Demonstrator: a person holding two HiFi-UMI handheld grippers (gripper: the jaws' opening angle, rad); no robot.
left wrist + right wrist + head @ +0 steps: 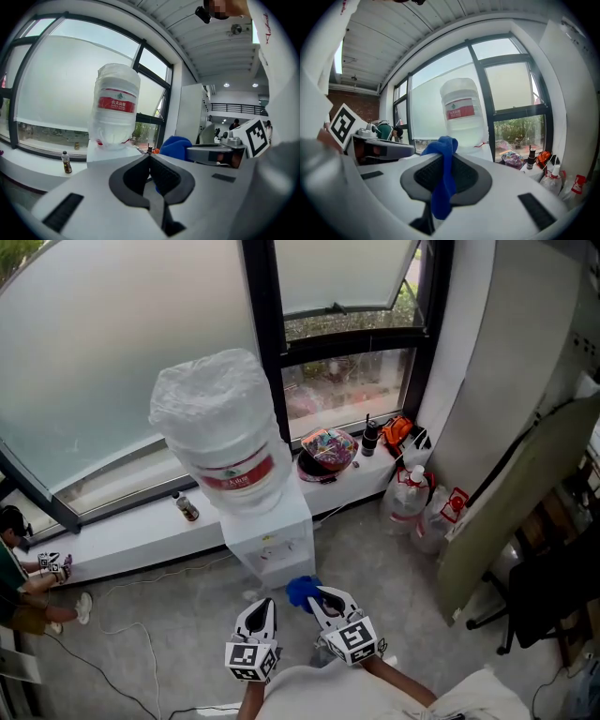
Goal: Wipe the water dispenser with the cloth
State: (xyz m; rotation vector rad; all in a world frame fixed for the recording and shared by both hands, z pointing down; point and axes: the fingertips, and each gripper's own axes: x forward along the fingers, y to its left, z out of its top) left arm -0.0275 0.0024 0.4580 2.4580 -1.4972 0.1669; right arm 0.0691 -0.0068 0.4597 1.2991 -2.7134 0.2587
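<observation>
Currently you are holding the cloth [443, 186] in the right gripper [446, 162]. Its jaws are closing tight on a fold of the blue fabric, with a bunch standing up past the tips and a tail drooping down between the pads. The left gripper [149, 160] is carrying nothing; its jaws are resting together.

In the head view both grippers are hovering near you. The left gripper [265, 607] is sitting just beside the right gripper [317, 596], and the cloth [302, 591] is pointing toward the water dispenser [273, 549]. The dispenser is standing on the floor farther off, against the window sill, with the large bottle [225, 432] sitting upside down on top.

Handling judgement:
- The cloth is looking soft, light and limp. It is folding under its own weight, so the protruding bunch is offering only a small wiping face.
- Pinching it mid-fold appears secure. A hold nearer one edge would be leaving more loose fabric to spread flat.
- The dispenser body is looking smooth and rigid. The bottle is probably making it top-heavy, so firm sideways pressure could be rocking it.
- The bottle is wearing a thin plastic wrap, which is likely to snag or slip under the cloth.
</observation>
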